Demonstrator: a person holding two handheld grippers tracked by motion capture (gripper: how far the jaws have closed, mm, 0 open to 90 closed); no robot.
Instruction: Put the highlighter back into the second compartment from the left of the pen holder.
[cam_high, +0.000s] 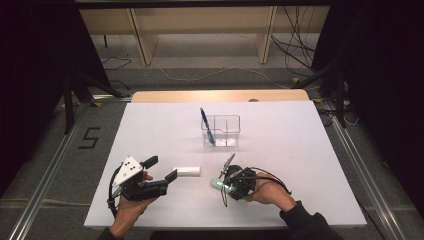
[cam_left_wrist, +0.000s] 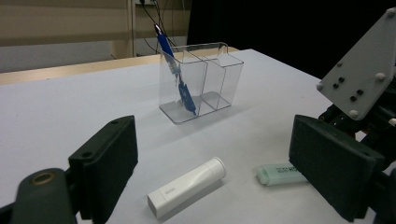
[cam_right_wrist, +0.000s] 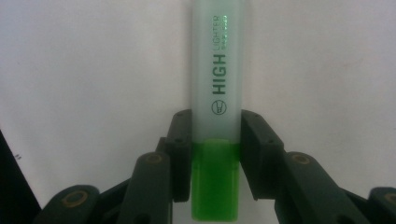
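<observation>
1. Your right tongs (cam_right_wrist: 215, 154) are clamped on the pale green translucent plastic highlighter (cam_right_wrist: 218, 84), pads against both its sides near the bright green end; it lies flat on the white worktop (cam_high: 280, 165) and sticks out straight ahead of them.
2. Your left tongs (cam_left_wrist: 212, 163) stand wide open, nothing gripped.
3. White capped plastic tube (cam_left_wrist: 187, 186) lies on the worktop between the left tongs' jaws, just ahead, touching neither.
4. Clear plastic two-compartment holder (cam_high: 221, 131) sits well beyond both tongs, with a blue pen (cam_high: 207, 126) leaning in its left compartment.
</observation>
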